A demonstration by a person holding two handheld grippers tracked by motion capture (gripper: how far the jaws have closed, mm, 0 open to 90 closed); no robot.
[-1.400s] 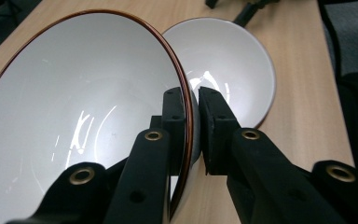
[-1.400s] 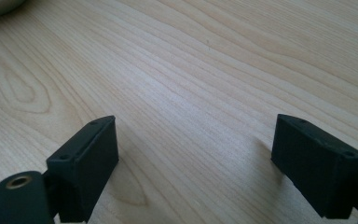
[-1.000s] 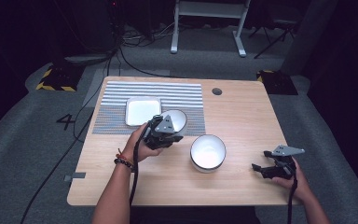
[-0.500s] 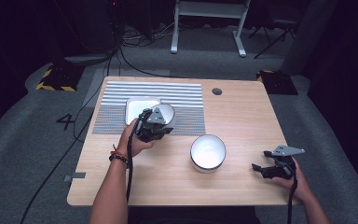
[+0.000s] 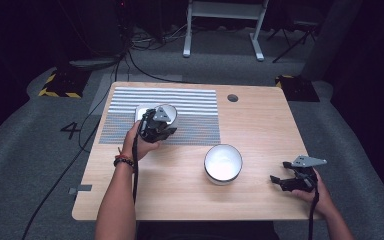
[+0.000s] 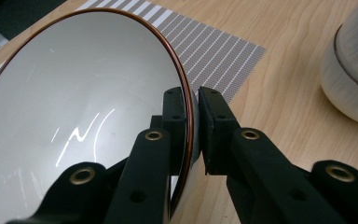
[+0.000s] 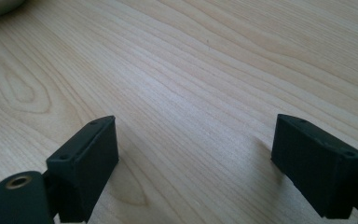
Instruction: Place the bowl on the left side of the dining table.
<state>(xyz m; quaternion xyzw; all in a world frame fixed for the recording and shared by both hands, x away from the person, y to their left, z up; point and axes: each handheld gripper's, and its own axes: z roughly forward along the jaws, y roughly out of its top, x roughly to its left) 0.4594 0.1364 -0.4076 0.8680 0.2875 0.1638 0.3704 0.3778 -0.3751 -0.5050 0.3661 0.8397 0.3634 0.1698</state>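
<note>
1. A wooden table (image 5: 260, 125) carries a striped mat (image 5: 190, 107) at its far left.
2. A white bowl (image 5: 223, 163) sits near the table's front, right of the mat.
3. The left gripper (image 6: 193, 126) holds a smaller bowl (image 6: 74, 116) tilted over the mat, jaws pinching its rim.
4. The right gripper (image 7: 193, 163) rests low at the table's front right, jaws spread wide and empty.

Dark room. Grey carpet floor (image 5: 40, 165); black cables (image 5: 145, 65) at 11 o'clock; white metal stand (image 5: 224, 25) at 12; hazard-striped blocks (image 5: 60, 86) at 10.
</note>
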